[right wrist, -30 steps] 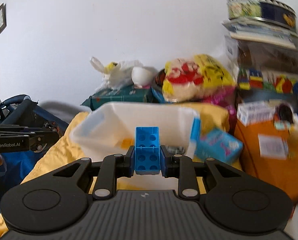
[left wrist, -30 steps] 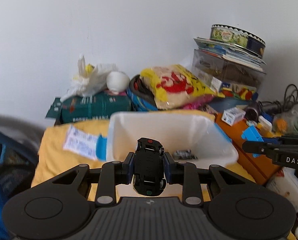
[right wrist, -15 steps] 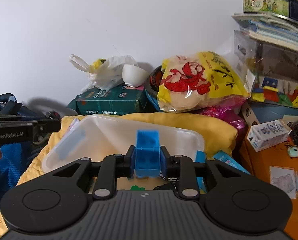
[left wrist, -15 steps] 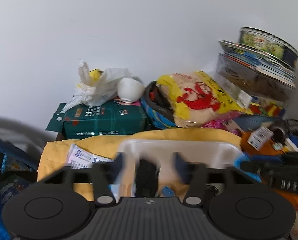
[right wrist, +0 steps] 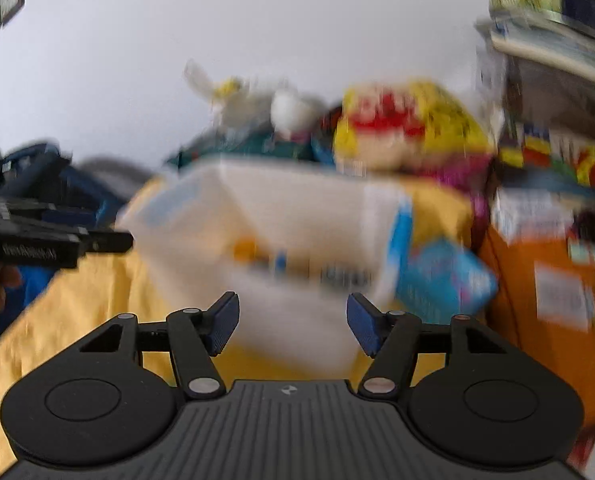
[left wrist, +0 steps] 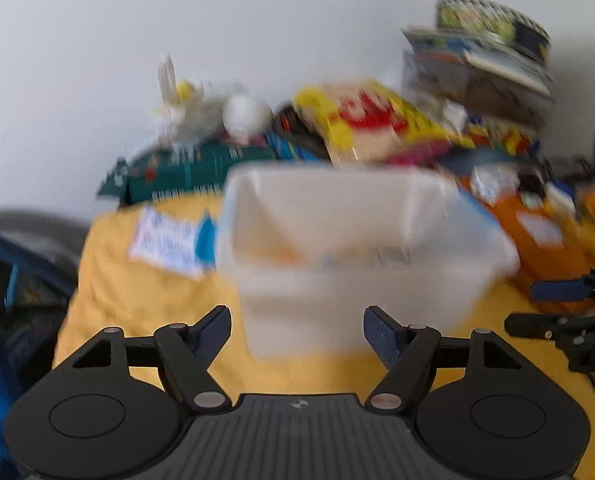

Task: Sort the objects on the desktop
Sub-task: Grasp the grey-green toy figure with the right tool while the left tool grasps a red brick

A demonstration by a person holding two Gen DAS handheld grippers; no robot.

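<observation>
A white plastic bin (left wrist: 361,280) stands on a yellow cloth (left wrist: 137,300), blurred by motion. My left gripper (left wrist: 297,330) sits low in front of its near wall, open, with nothing between its blue pads. In the right wrist view the same bin (right wrist: 297,220) is ahead, with small blurred items showing through its wall. My right gripper (right wrist: 293,326) has its jaws opening, and nothing is between them. The toy car and the blue brick are not clearly visible. The other gripper shows at the right edge (left wrist: 569,320) and at the left edge (right wrist: 49,240).
Behind the bin lie a yellow and red bag (left wrist: 377,120), a green box (left wrist: 193,168), a white plastic bag (left wrist: 185,112) and a stack topped by a round tin (left wrist: 493,28). An orange box (right wrist: 545,300) and a blue packet (right wrist: 445,280) lie to the right.
Both grippers opened: the left let go of the black toy car, the right let go of the blue brick. Both then sank, so the bin's near wall now fills the view.
</observation>
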